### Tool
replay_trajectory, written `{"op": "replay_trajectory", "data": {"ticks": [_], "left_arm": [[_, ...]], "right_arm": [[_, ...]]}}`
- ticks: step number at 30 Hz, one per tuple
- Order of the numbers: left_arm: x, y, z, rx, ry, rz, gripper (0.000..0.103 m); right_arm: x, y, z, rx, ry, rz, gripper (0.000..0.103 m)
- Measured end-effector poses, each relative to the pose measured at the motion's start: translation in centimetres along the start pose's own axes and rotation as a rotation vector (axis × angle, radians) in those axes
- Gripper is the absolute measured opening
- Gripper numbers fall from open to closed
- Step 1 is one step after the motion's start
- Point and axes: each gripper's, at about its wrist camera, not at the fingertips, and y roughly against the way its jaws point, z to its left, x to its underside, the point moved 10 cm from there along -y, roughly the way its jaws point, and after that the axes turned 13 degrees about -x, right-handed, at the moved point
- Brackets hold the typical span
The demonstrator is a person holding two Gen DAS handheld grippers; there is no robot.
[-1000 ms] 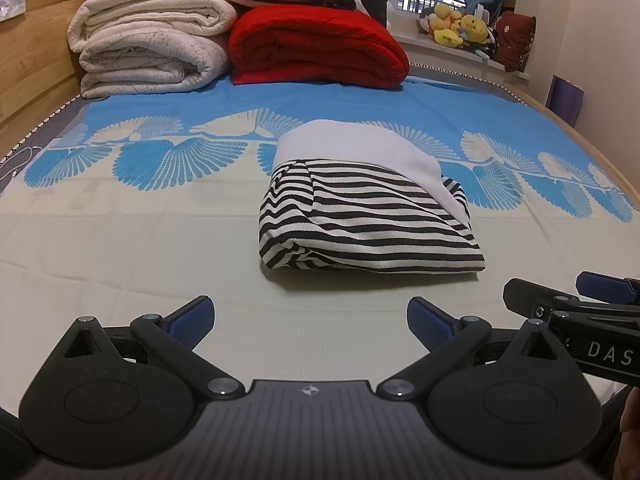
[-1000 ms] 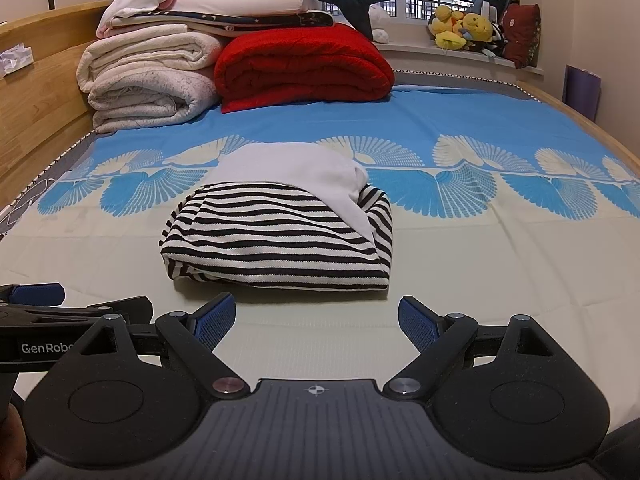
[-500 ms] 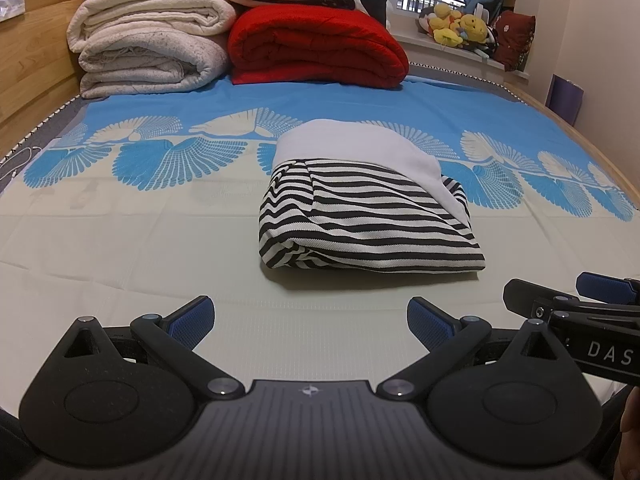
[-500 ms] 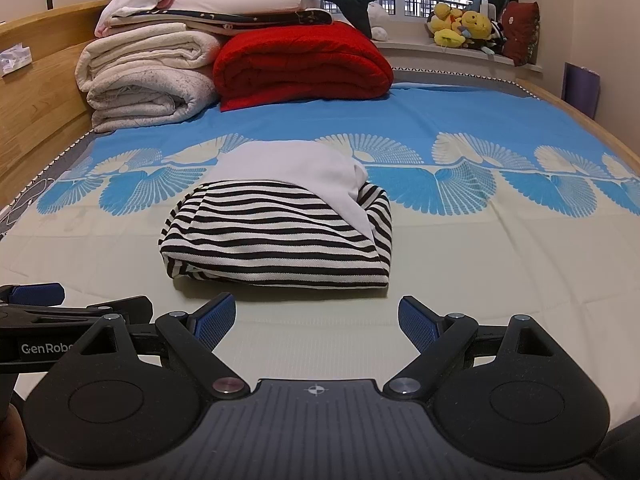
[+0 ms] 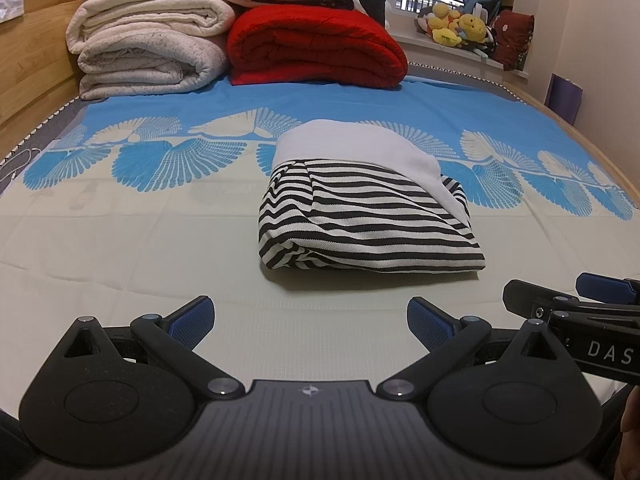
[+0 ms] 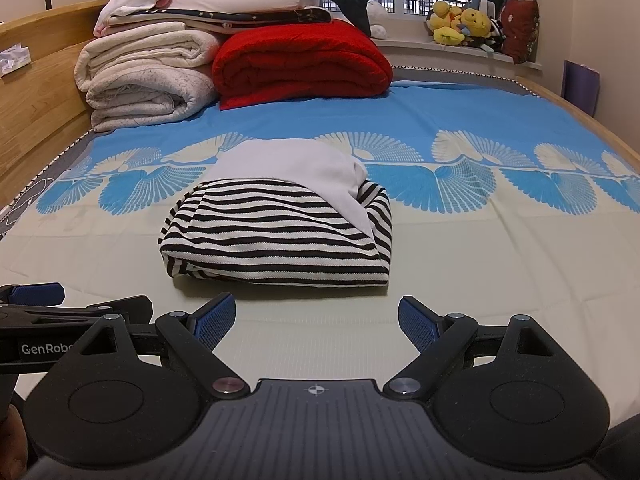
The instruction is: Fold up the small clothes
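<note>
A folded black-and-white striped garment with a white part on top lies on the bed; it also shows in the right wrist view. My left gripper is open and empty, held just in front of the garment and to its left. My right gripper is open and empty, just in front of the garment. Each gripper shows at the edge of the other's view, the right gripper at the right, the left gripper at the left.
Rolled white quilts and a red quilt are stacked at the far end of the bed. A wooden headboard runs along the left. Plush toys sit on the windowsill at the far right.
</note>
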Motion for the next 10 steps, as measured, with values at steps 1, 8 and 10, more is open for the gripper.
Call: {"op": "replay_trajectory", "data": {"ticks": [1, 8, 10], "left_arm": [[0.05, -0.06, 0.01, 0.002, -0.002, 0.000, 0.102], [0.08, -0.16, 0.18, 0.005, -0.008, -0.004, 0.102], [0.09, -0.16, 0.18, 0.005, -0.008, -0.003, 0.102]], "right_arm": [[0.02, 0.00, -0.01, -0.001, 0.000, 0.000, 0.089], [-0.11, 0.00, 0.00, 0.000, 0.000, 0.001, 0.089], [-0.02, 0.01, -0.02, 0.000, 0.000, 0.001, 0.089]]}}
